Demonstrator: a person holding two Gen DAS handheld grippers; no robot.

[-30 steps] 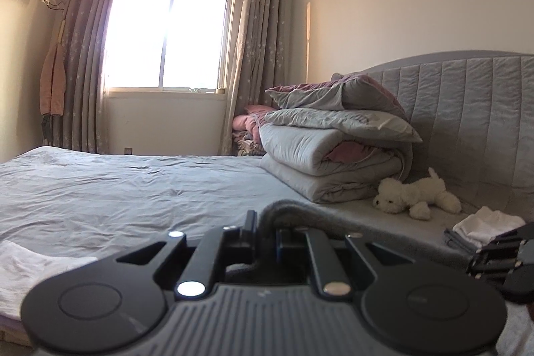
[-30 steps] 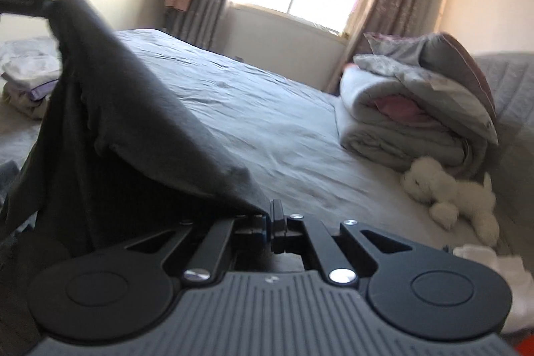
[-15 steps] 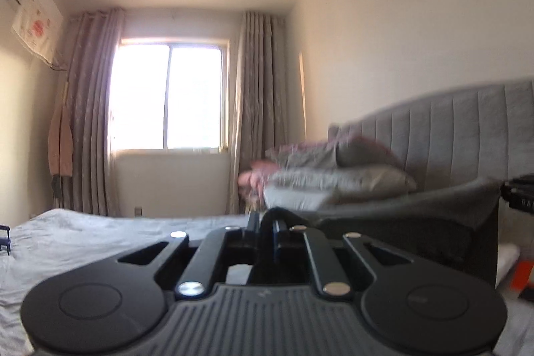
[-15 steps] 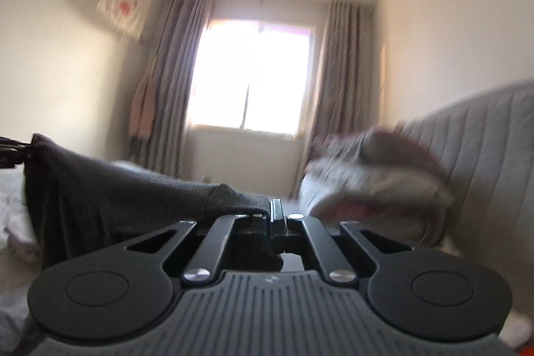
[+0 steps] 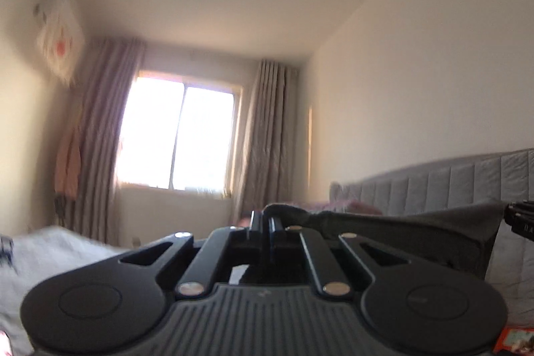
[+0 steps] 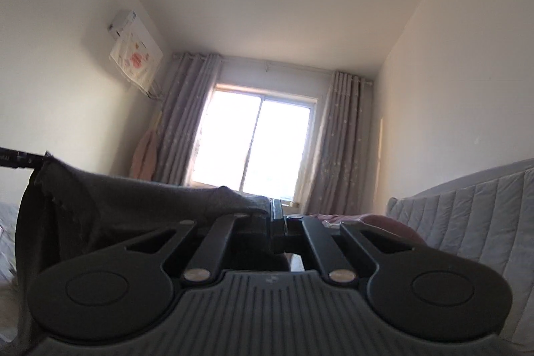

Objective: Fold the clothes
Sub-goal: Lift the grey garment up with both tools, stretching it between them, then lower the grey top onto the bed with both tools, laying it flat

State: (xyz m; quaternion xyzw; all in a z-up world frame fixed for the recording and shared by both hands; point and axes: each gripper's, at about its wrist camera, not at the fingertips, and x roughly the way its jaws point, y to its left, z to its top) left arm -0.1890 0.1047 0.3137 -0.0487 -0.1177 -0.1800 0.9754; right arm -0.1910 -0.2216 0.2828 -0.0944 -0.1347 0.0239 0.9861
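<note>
A dark grey garment [image 5: 417, 234] hangs stretched between my two grippers, lifted off the bed. In the left wrist view my left gripper [image 5: 263, 219] has its jaws closing tight on one edge of the cloth, which runs off to the right as far as the right gripper [image 5: 520, 222] at the frame's edge. In the right wrist view my right gripper [image 6: 277, 211] is shut on the other edge of the garment [image 6: 133, 199]. From there the cloth spans left to the left gripper [image 6: 13, 157], and its lower part drops out of sight.
Both cameras point up at the ceiling, the window [image 5: 180, 135] and the curtains [image 6: 343, 139]. A grey padded headboard [image 6: 467, 209] runs along the right. Pink bedding [image 6: 370, 219] lies by it. A strip of the bed sheet [image 5: 50, 256] shows at lower left.
Both grippers have risen and tilted upward with the grey garment held between them. The bed, the quilt pile and the toy dog have dropped out of view.
</note>
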